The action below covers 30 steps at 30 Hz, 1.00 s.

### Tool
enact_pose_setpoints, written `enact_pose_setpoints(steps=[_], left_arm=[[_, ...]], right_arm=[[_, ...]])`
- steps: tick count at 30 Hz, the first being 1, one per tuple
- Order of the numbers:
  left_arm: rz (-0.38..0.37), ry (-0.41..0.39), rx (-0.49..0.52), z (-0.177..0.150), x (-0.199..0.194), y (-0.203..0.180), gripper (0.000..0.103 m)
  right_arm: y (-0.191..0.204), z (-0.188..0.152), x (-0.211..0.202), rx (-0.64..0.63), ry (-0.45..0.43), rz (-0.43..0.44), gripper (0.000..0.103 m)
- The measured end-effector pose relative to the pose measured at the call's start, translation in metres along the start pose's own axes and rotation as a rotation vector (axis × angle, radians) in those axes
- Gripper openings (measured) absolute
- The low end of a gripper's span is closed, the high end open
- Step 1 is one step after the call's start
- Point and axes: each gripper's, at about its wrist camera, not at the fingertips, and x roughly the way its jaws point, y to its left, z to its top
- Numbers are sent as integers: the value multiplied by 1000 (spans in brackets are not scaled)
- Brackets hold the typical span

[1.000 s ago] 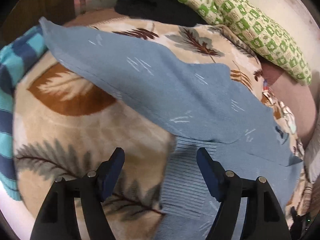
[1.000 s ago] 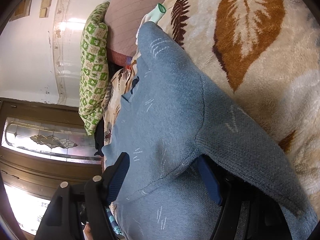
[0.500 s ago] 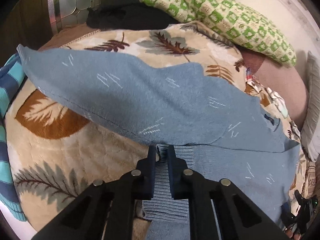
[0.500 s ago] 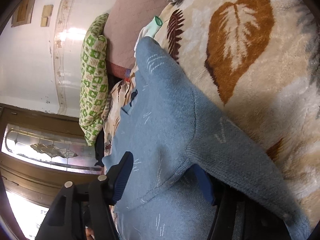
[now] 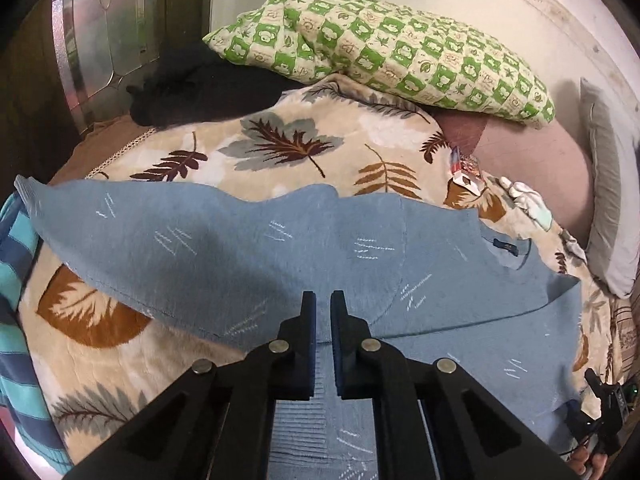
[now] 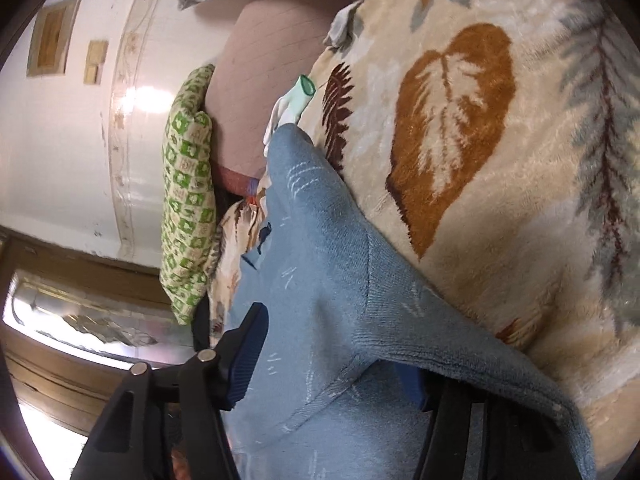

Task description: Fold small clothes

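Through my left wrist camera, the pale blue knitted sweater with white dash marks (image 5: pixel 280 256) lies across the beige leaf-printed fleece blanket (image 5: pixel 280 148), one sleeve running far left, so its ribbed hem sits nearest me. My left gripper (image 5: pixel 323 308), tilted steeply down, has its jaws pressed together on that hem, pinching it, I judge, to carry it over for the fold. Through my right wrist camera, the sweater drapes over my right gripper (image 6: pixel 332 352); its jaws have just been closing yet stand apart with knit between them, whether the pads press I cannot tell. It points shallowly downward along the blanket.
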Motion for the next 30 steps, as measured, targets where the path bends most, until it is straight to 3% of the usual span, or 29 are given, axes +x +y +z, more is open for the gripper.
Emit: enact_pose_setpoints(steps=[3,5,8,10,12,19,25,28,30], left_arm=[[4,11,12,-6,0,1,6],[23,22,36,-14,0,1,6],[16,56,40,-31,4,2,6],[15,85,57,-44,8,0,6],[23,112,42,-53,13,2,7],[10,156,-102,-63,18,26,19],[-5,171,-187,-89,-1,29,21],[-30,221,-224,-109,-4,23,35],[-49,230,-253,-118,-7,20,38]], right_arm=[[5,9,-8,-40,-51,-40,59],[-7,22,-18,26,-92,-21,58],[-27,28,-15,132,-53,2,57],[-25,28,-14,117,-49,-19,55],[-21,28,-11,111,-21,-39,56],[-18,12,0,150,105,39,59],[4,-13,17,59,193,34,60],[16,-27,26,-1,233,23,60],[26,-37,32,-49,258,18,60]])
